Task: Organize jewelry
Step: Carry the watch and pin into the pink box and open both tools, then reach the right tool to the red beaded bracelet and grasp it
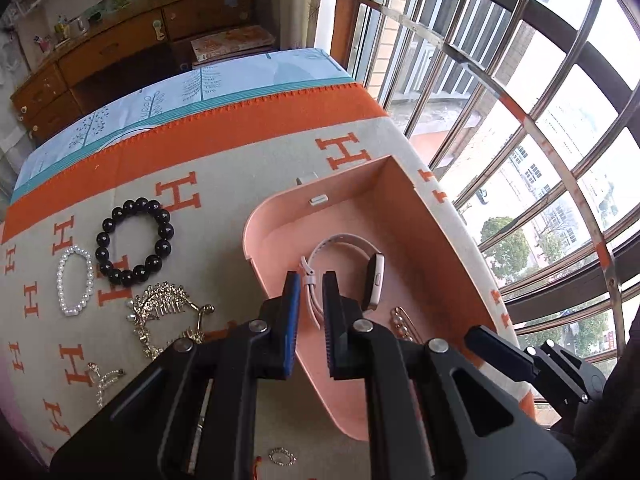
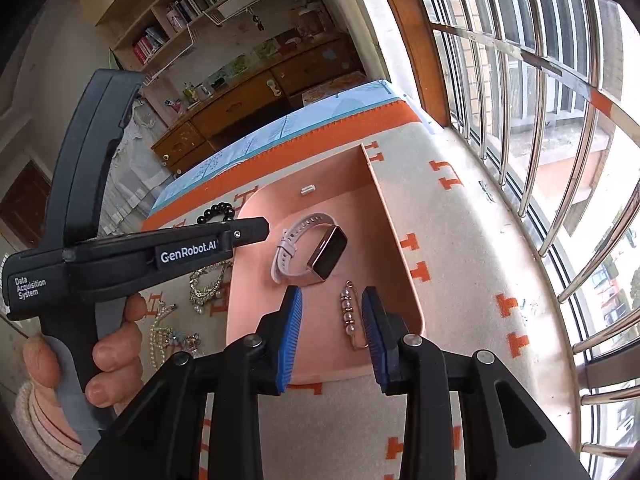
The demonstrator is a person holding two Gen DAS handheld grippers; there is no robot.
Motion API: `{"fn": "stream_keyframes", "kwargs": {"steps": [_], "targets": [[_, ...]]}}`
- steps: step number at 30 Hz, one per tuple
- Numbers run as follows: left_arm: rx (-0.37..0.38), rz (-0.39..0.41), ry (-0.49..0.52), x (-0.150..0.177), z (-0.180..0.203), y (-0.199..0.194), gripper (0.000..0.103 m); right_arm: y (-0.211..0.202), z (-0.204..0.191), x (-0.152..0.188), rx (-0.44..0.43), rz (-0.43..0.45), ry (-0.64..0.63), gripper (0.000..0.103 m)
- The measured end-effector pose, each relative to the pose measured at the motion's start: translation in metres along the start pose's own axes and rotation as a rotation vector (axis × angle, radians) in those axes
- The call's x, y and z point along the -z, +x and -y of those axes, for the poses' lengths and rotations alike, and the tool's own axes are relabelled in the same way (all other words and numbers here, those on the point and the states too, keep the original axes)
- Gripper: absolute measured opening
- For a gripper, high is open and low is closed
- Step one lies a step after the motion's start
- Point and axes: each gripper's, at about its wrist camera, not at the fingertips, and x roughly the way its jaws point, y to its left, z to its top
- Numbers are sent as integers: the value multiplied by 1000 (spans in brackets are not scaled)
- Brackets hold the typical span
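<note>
A pink box [image 1: 404, 204] [image 2: 384, 200] lies open on the patterned cloth. Inside it are a pale-strapped smartwatch [image 1: 344, 264] [image 2: 308, 252] and a gold pearl pin [image 1: 402, 326] [image 2: 349, 312]. My left gripper [image 1: 311, 280] hovers over the box's near left part, its jaws a narrow gap apart, with the watch strap just beyond the tips; nothing is held. My right gripper [image 2: 331, 296] is open above the box's near end, with the pearl pin between its fingers. On the cloth left of the box lie a black bead bracelet [image 1: 134, 240], a pearl bracelet [image 1: 74, 280] and gold jewelry [image 1: 164, 312].
A small ring [image 1: 282, 456] lies on the cloth near the front edge. More gold pieces [image 1: 104, 380] lie at the left. A barred window [image 1: 520, 120] runs along the right. A wooden cabinet [image 1: 100, 52] stands beyond the table. The left gripper's body [image 2: 120, 256] shows in the right wrist view.
</note>
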Motion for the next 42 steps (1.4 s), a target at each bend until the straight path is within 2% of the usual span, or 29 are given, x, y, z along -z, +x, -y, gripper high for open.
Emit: {"fn": "stream_keyframes", "kwargs": {"steps": [1,3,4,5,9,15,21,28,33,38,42], "targets": [[-1,2,7,3,0,-6,13,-4,-4,2,1,7,-8,31],[-15,-2,29,10,-1,-18,34,-12,-13,4,5,19,-27,31],[-23,0,41,14,-1,-24,52,-15,-17,5,9,28,-36,31],[-29,12,52,19,-2,-32,58,-20,-21,7,14,39,-43,31],[-42,43,69,37,-12,-65,59,-35,-36,14,9,63,-69,33],[-72,111,0,70,-44,-114,59,-49,-61,27,-4,66,-103,37],[-93,117,-87,107,-83,-140,59,-51,-92,41,-34,40,-166,37],[-142,98,-171,157,-124,-147,59,-41,-127,57,-70,-20,-250,37],[-164,70,-230,183,-148,-138,59,-21,-149,65,-113,-100,-312,37],[-172,42,-256,198,-163,-124,59,9,-175,78,-126,-198,-385,37],[-173,32,-262,202,-170,-115,59,30,-188,86,-104,-251,-454,37]]}}
